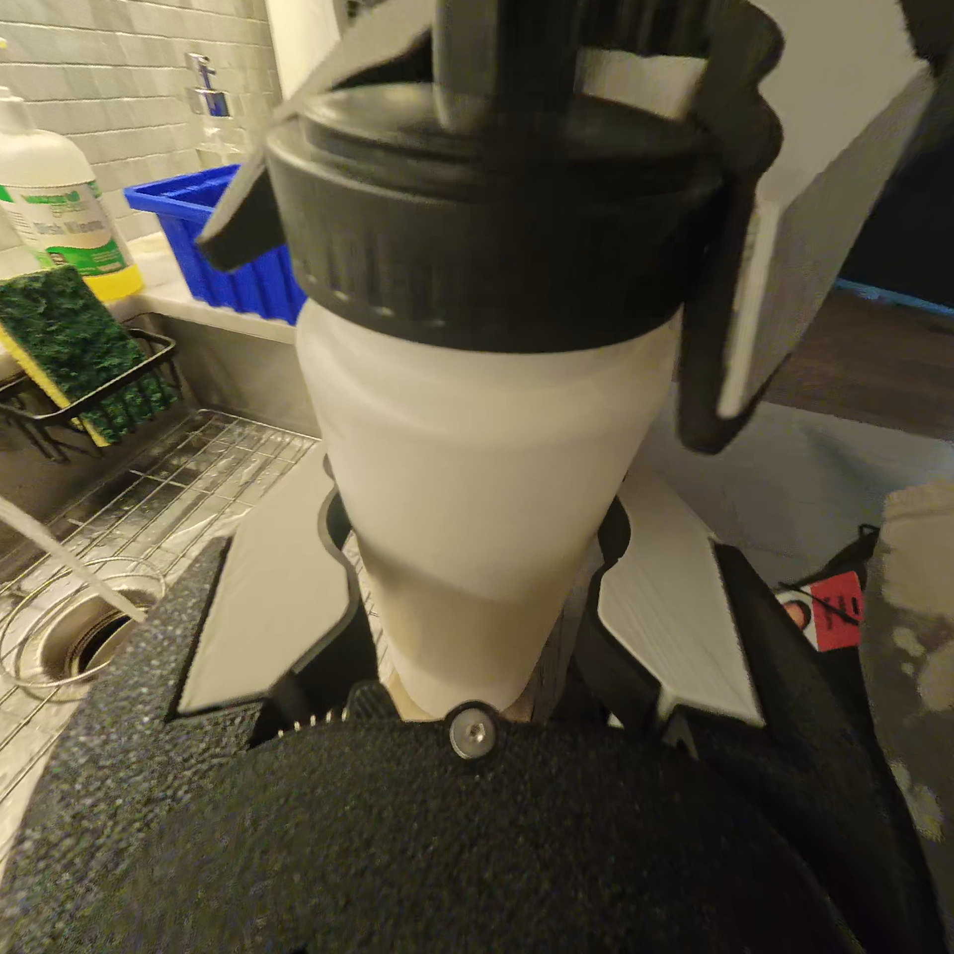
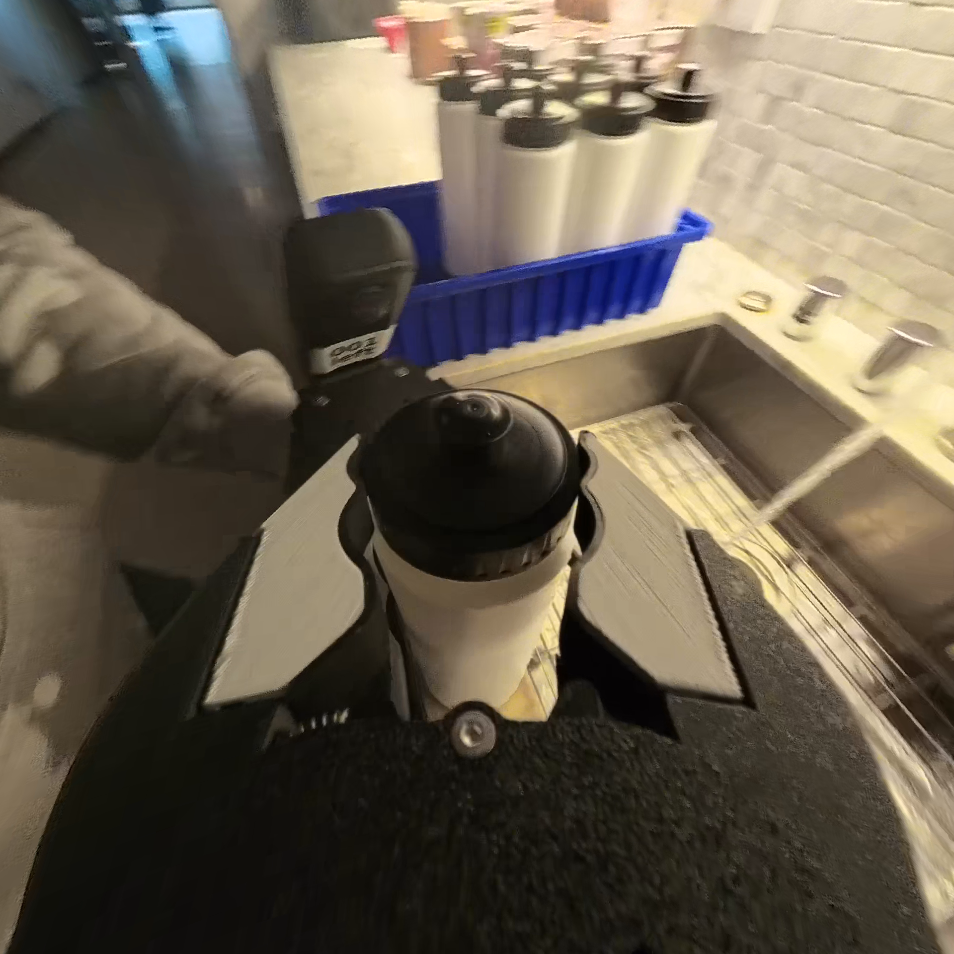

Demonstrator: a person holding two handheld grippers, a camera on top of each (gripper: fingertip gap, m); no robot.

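Where the bottle sits: a white squeeze bottle [image 1: 480, 439] is upright over the sink [image 1: 248, 361], caught between both tools.
Left hand-held gripper [image 1: 475, 516]: clenched on the bottle's lower body, a pad on each side.
Right hand-held gripper [image 2: 470, 464]: comes from above, fingers at 3 and 9 o'clock of the black cap [image 2: 464, 495]; it looks clamped on the cap, though blur makes the contact hard to confirm.
Grip quality: the low hold steadies the body, and the upper fingers bear on the cap's ribbed skirt, not its nozzle.
Pose: the two tools are roughly in line along the bottle's axis; a grey sleeve [image 2: 103, 361] reaches in at 9 o'clock behind the left tool.
Water: a thin stream [image 2: 815, 475] falls at 3 o'clock onto the wire grid [image 1: 180, 480].
Surroundings: sponge [image 1: 67, 335] in a black caddy at 9 o'clock; blue bin [image 2: 542, 304] of capped white bottles [image 2: 537, 191] on the worktop [image 2: 722, 279] at 12.
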